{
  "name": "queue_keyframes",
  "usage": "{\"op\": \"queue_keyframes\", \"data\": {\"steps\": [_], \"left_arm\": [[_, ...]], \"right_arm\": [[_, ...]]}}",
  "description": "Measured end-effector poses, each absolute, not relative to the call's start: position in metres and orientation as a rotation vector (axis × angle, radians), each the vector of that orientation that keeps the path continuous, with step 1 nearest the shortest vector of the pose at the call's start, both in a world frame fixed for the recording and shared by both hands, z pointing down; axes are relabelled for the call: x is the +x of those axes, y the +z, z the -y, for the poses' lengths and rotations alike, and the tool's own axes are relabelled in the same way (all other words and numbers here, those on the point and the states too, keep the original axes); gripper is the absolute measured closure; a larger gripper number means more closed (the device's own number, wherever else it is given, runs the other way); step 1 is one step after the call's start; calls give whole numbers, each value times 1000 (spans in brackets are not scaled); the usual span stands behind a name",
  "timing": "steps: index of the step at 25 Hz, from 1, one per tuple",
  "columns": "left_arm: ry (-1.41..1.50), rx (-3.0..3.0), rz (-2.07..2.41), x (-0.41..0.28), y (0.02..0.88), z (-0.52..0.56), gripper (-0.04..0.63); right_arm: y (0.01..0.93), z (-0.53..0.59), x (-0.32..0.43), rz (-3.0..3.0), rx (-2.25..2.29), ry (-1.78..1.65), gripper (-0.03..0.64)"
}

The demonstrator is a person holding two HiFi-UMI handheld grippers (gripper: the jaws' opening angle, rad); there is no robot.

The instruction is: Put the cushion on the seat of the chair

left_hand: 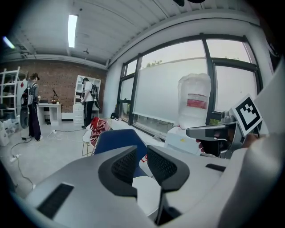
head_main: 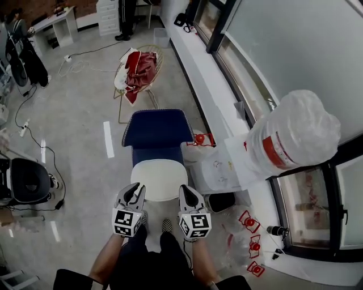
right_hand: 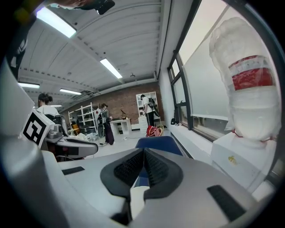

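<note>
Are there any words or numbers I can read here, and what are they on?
No words or numbers can be read anywhere.
Red band on the white wrapped bundle: too blurred to read.
Yellow mark on the white box: too small to read.
Cubes on the left gripper and right gripper: black-and-white square patterns, not letters.

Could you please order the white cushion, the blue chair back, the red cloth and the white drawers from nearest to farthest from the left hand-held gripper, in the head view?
From the left hand-held gripper:
1. White cushion, directly ahead.
2. Blue chair back, behind the cushion.
3. Red cloth, on the farther wire chair.
4. White drawers, by the far wall.
</note>
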State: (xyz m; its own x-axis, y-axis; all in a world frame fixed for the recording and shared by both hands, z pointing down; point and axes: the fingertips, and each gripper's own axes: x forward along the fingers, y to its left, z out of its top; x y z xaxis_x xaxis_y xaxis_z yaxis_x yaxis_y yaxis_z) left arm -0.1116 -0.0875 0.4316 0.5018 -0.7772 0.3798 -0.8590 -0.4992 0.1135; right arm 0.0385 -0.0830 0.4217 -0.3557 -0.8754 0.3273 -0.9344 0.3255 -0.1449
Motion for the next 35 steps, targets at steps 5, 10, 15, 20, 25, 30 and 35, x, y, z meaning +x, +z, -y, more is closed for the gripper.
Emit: {"op": "queue_keyframes", "data": {"steps": [5,10,15,20,25,30,35], "left_arm": [[372,2493,1388,-106,405,77,530],[349,2527,1399,-97,382,68,551],[322,2591,1402,-86,354,58,558],[305,2648,1420,-81,330,47,562],[267,2684,1437,-84,311,36,563],[239,2685,1465,-92,303,26,563],[223,2677,1478,-92,303,22,563]], "right_arm": [[399,67,43,2426,1688,456,588],[374,57,51,2458,1714,408,588],[350,46,55,2481,1726,347,588],[333,32,57,2503,1726,297,588],[318,19,55,2526,1721,249,588],[310,11,49,2546,1703,200,588],[309,8,49,2558,1694,190,588]]}}
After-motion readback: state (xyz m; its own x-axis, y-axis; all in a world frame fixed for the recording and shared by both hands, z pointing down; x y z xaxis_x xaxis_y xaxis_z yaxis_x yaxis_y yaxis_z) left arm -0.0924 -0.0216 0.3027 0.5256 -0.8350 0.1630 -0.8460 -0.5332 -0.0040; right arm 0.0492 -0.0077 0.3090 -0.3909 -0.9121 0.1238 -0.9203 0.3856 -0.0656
